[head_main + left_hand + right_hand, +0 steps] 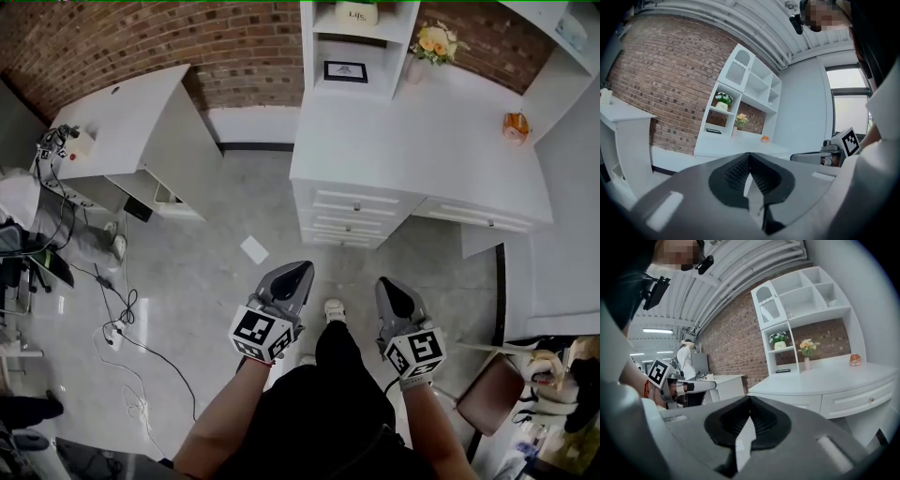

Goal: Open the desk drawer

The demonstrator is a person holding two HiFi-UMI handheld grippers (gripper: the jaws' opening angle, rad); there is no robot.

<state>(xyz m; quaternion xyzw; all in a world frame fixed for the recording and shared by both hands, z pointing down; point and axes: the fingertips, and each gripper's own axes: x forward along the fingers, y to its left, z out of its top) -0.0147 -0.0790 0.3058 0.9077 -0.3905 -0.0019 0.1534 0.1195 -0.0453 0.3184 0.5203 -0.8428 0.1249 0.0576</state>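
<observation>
I hold my left gripper (296,275) and right gripper (388,287), both clenched shut on nothing, short of the closed drawers (354,202) of the white desk (422,131).

Ahead of the left gripper (297,269), the handles on the desk drawers (352,211) are too small for us to make out from the head view. The shelf unit (361,37) beyond them is cut off by the top edge. In the left gripper view, that gripper's own body hides the front of the desk (717,151). We cannot identify the small orange object (515,127) far ahead of the right gripper (387,283). The print in the framed picture (345,71) is illegible.
</observation>
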